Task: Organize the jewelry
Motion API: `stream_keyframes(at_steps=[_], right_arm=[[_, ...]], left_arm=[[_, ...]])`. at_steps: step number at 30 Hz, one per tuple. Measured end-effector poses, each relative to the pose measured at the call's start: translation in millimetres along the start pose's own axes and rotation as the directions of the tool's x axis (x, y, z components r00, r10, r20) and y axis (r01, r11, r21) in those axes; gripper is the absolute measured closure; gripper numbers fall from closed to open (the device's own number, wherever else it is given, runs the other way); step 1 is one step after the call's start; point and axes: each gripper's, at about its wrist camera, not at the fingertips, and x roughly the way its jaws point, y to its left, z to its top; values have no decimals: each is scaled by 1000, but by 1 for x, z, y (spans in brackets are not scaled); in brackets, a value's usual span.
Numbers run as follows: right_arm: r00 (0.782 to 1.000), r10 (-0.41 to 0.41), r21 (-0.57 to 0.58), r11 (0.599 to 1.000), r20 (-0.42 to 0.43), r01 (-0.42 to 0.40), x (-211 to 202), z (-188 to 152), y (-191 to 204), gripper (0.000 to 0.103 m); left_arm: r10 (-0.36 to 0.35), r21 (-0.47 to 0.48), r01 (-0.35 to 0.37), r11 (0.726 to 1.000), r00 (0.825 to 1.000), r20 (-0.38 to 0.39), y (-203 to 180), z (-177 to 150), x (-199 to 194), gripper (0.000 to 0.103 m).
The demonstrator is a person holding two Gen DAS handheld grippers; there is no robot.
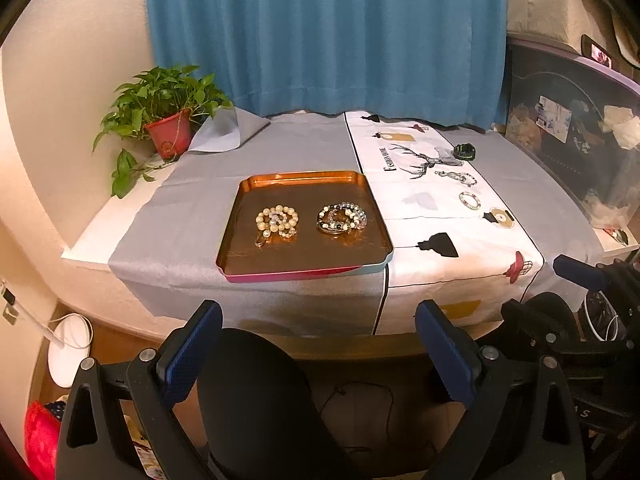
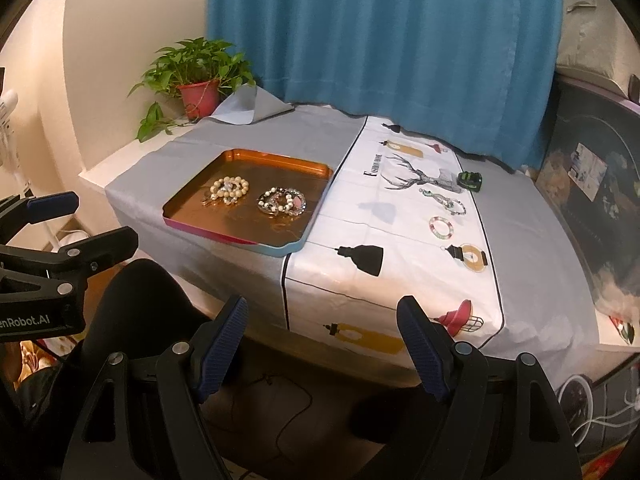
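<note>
A copper tray (image 1: 280, 184) (image 2: 240, 160) sits on the grey cloth and holds a pile of pearl bracelets (image 1: 277, 220) (image 2: 229, 191) and a pile of mixed bead bracelets (image 1: 342, 218) (image 2: 282, 201). On the white printed cloth lie a beaded chain (image 1: 456, 177) (image 2: 444, 201), a small bead bracelet (image 1: 470, 200) (image 2: 441, 227) and a green and black band (image 1: 465, 151) (image 2: 470, 181). My left gripper (image 1: 320, 320) is open and empty, below the table's front edge. My right gripper (image 2: 322, 320) is open and empty, also off the front edge.
A potted plant (image 1: 170, 120) (image 2: 198, 88) stands at the back left. A blue curtain (image 1: 320, 32) hangs behind the table. Dark storage boxes (image 1: 568, 140) stand at the right. A black chair back (image 1: 256, 400) is below the grippers.
</note>
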Motion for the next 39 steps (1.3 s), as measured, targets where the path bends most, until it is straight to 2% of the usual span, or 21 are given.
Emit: stream_keyframes(at_steps=[11,28,39], right_arm=[[1000,-13,10,1000,2,13,-9,-1,-6,25],[1000,-20,37,999,-18,21,3,-3,-22,25],[995,-66,143,987,-74,76,36,-5,-72,25]], left_arm=[[0,-2,0,1000,1000,2,1,0,-1,7],[6,4,-5,1000,1000,-24,-11,5,10,7],[-25,48,29,998,997,-79,-34,24,44,7]])
